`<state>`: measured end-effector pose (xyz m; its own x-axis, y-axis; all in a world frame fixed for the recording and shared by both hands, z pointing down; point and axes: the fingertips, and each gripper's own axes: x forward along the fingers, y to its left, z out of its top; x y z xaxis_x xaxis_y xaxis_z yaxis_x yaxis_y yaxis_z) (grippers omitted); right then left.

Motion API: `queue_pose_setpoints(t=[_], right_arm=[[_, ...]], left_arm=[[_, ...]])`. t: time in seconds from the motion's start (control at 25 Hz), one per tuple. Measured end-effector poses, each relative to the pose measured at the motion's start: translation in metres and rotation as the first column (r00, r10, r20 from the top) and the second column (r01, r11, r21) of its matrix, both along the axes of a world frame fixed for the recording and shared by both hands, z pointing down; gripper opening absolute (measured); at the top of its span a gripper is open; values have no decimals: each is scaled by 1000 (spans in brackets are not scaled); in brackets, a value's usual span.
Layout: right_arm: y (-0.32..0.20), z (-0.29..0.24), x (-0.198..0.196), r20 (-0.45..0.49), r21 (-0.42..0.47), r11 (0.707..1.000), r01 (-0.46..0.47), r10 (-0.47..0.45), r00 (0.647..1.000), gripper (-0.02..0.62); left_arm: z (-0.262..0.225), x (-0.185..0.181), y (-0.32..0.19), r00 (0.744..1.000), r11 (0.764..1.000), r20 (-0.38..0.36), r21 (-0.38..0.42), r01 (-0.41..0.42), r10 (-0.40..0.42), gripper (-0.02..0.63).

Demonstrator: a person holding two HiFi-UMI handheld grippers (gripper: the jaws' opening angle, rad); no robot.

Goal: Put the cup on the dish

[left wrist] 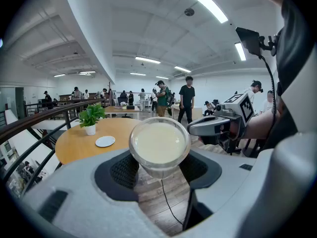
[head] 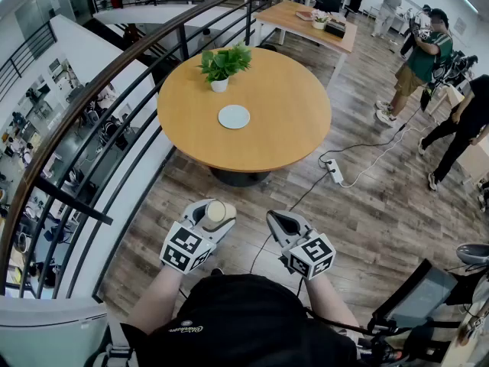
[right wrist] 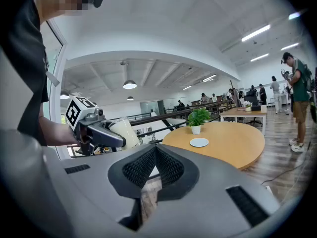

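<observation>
Person's black top (head: 252, 319) fills the bottom of head view and cuts off both forearms. Left gripper (head: 215, 217): fingers clamped on cup (left wrist: 159, 144), one pad each side of its lower wall. Cup's round cream end faces back toward the left gripper camera; can't tell if that's the mouth or the base. Head view shows only that end, the rest is hidden by the fingers. Right gripper (right wrist: 155, 155): fingers closed tip to tip, nothing between them, just beside the left one. Cup hangs over the wood floor (head: 367, 228), short of the round counter (head: 290, 128). Dish (head: 234, 116) sits mid-counter, well apart from the cup, near the potted plant (head: 223, 66). Counter base is mostly hidden under its top.
</observation>
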<state>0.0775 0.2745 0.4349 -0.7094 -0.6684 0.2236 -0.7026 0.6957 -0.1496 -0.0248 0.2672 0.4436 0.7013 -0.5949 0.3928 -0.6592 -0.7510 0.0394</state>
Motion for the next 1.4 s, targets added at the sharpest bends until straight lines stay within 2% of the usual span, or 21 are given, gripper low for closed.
queue_pose_setpoints(t=[0.92, 1.4], right_arm=[[-14, -2, -22, 23, -30, 999, 15, -14, 1000, 4], [-23, 7, -74, -10, -56, 998, 26, -27, 1000, 5]], left_arm=[[-1, -10, -10, 1000, 1000, -16, -11, -14, 13, 259], [2, -60, -17, 998, 1000, -64, -15, -1, 0, 259]])
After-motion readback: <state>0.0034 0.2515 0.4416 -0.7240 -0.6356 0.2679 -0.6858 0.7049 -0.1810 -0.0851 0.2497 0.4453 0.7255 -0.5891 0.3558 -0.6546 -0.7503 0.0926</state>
